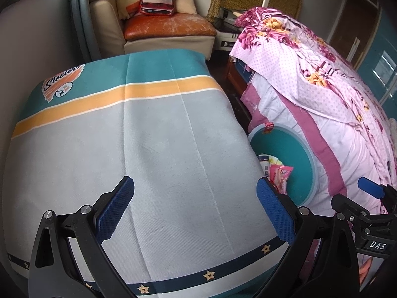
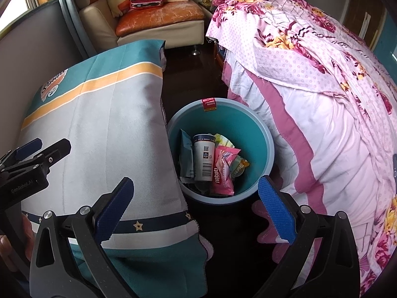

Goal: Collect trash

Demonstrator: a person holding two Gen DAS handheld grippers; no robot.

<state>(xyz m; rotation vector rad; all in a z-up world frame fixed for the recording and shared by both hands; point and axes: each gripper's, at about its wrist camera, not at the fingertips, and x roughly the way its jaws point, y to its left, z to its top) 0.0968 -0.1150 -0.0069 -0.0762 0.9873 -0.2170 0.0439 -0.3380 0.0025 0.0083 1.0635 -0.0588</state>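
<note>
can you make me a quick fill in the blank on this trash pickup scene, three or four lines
1. The trash lies inside a teal ____ on the floor.
2. The bin stands between the covered table and the ____.
3. The jaws of both the left gripper and the right gripper stand ____.
4. The can in the bin stands beside a ____ wrapper.

Missing words: bin; bed; open; pink

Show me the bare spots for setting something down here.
Free: the grey middle of the teal-and-grey Steelers cloth, between its orange stripe and starred border. Tight: the dark floor strip between that cloth and the pink floral bedspread. Crowded: the round teal plastic bin, holding wrappers.
</note>
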